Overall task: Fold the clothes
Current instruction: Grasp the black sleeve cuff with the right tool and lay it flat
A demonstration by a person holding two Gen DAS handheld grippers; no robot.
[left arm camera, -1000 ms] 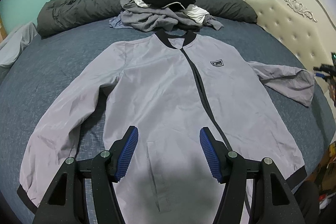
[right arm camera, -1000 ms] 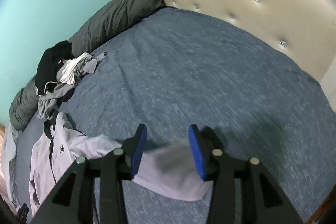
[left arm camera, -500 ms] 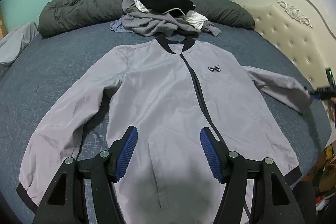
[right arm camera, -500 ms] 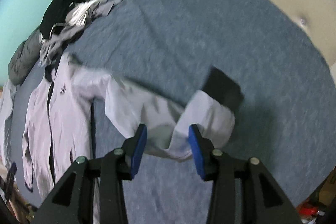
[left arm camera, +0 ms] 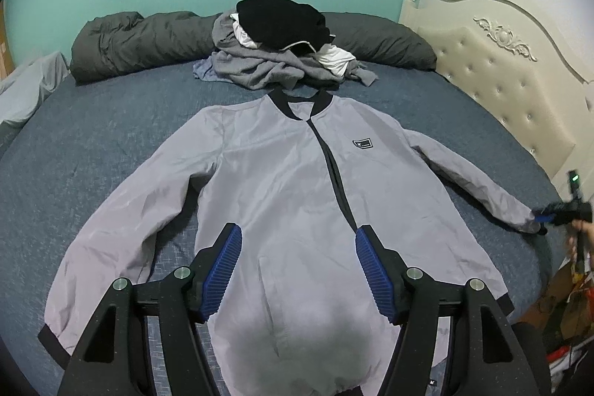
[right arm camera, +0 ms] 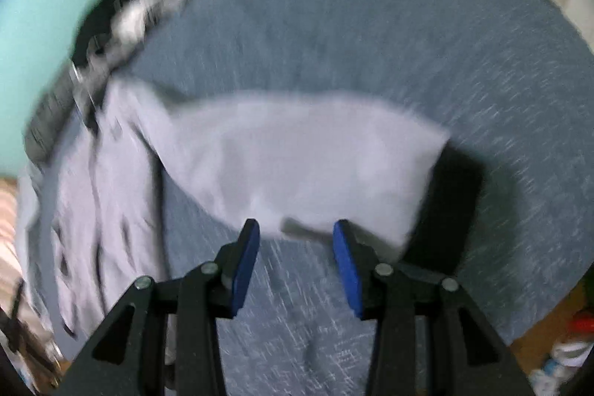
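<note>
A light grey jacket with black collar, zip and cuffs lies face up, spread flat on the blue bed sheet. My left gripper hovers open above the jacket's lower front, with nothing between its blue pads. The right sleeve stretches straight toward the bed's right edge, where my right gripper sits at the cuff. In the blurred right wrist view the right gripper is open. The sleeve lies just past its tips, and its black cuff is off to the right.
A pile of grey, white and black clothes sits beyond the collar, against a rolled dark duvet. A cream tufted headboard borders the right side. A hand and floor clutter show at the right bed edge.
The right sleeve went from bent and bunched to straight, drawn out toward the bed edge. It was between the right gripper's jaws and now lies past its tips. The left gripper rose slightly.
</note>
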